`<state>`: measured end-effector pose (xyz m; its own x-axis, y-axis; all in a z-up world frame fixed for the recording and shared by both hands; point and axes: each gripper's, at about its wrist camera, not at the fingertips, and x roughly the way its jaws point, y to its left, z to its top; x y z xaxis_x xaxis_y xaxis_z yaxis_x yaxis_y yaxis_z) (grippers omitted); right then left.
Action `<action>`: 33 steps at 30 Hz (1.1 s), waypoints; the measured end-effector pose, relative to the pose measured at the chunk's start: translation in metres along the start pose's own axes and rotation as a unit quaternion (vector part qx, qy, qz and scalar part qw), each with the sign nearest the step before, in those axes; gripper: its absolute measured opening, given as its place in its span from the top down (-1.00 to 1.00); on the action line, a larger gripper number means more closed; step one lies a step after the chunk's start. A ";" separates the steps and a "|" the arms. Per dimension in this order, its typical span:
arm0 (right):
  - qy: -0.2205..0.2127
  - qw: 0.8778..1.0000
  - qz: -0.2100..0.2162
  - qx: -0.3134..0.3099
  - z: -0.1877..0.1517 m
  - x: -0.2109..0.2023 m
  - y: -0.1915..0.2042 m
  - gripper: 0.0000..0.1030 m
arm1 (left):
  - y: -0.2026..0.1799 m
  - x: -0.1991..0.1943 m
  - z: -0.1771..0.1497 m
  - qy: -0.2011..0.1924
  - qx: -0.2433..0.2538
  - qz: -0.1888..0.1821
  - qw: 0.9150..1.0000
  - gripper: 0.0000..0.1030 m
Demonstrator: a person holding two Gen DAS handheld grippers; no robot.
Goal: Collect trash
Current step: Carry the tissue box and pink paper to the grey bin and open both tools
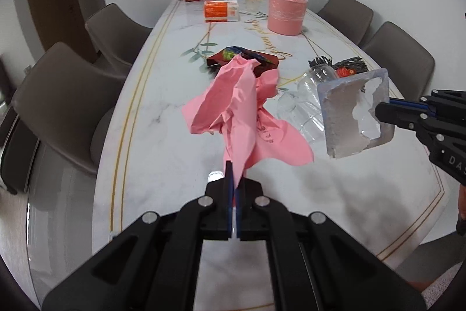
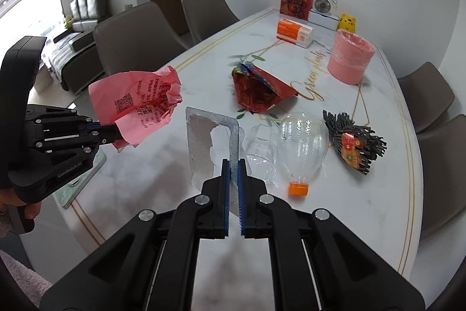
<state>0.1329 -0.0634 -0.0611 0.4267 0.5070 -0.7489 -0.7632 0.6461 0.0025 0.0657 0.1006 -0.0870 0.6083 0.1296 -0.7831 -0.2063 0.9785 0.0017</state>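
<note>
Pink crumpled paper (image 1: 241, 107) hangs clamped in the left gripper (image 1: 233, 174); the right gripper (image 2: 233, 165) pinches a torn plastic tray (image 2: 212, 139) above the marble table (image 2: 335, 212).

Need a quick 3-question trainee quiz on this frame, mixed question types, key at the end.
1. True or false: the left gripper is shut on the pink paper.
2. What does the right gripper hold? A) clear bottle B) torn plastic tray C) orange box
3. Fill in: the clear bottle lying on the table has an ____ cap.

Key: 1 true; 2 B, the torn plastic tray; 3 orange.
</note>
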 end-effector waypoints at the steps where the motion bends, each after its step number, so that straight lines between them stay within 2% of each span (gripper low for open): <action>1: -0.004 1.000 0.014 -0.012 -0.001 -0.006 0.002 0.92 | 0.000 -0.010 -0.007 -0.003 -0.015 0.010 1.000 0.97; 4: -0.011 0.997 0.060 -0.052 -0.004 -0.024 0.011 0.92 | -0.001 -0.045 -0.038 -0.008 -0.078 0.048 0.996 0.97; 6: -0.017 0.992 0.094 -0.085 -0.009 -0.035 0.022 0.92 | -0.001 -0.070 -0.064 -0.010 -0.123 0.078 0.989 0.97; 10: -0.016 0.975 0.167 -0.149 -0.026 -0.048 0.059 0.92 | -0.002 -0.115 -0.126 -0.004 -0.201 0.136 0.970 0.97; 12: -0.008 0.963 0.201 -0.180 -0.037 -0.049 0.085 0.92 | -0.002 -0.134 -0.159 0.005 -0.237 0.168 0.957 0.97; 17: 0.025 0.926 0.281 -0.252 -0.071 -0.048 0.167 0.92 | 0.007 -0.173 -0.235 0.032 -0.321 0.218 0.921 0.97; 20: 0.044 0.906 0.311 -0.283 -0.091 -0.041 0.216 0.92 | 0.019 -0.187 -0.278 0.043 -0.366 0.239 0.898 0.97; 23: 0.060 0.894 0.323 -0.305 -0.110 -0.029 0.264 0.92 | 0.036 -0.192 -0.313 0.050 -0.397 0.246 0.883 0.97; 26: 0.067 0.889 0.315 -0.326 -0.133 -0.009 0.307 0.92 | 0.061 -0.182 -0.345 0.057 -0.409 0.242 0.878 0.97; 28: 0.078 0.890 0.301 -0.332 -0.146 0.011 0.332 0.92 | 0.076 -0.168 -0.360 0.063 -0.413 0.233 0.878 0.97; 33: 0.115 0.898 0.262 -0.334 -0.192 0.088 0.384 0.92 | 0.109 -0.124 -0.410 0.081 -0.410 0.208 0.884 0.97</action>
<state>-0.2161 0.1196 -0.2531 -0.1293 0.4611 -0.8779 -0.9836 -0.1721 0.0545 -0.3464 0.1256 -0.2443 0.2441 0.3615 -0.8999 -0.9136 0.3968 -0.0885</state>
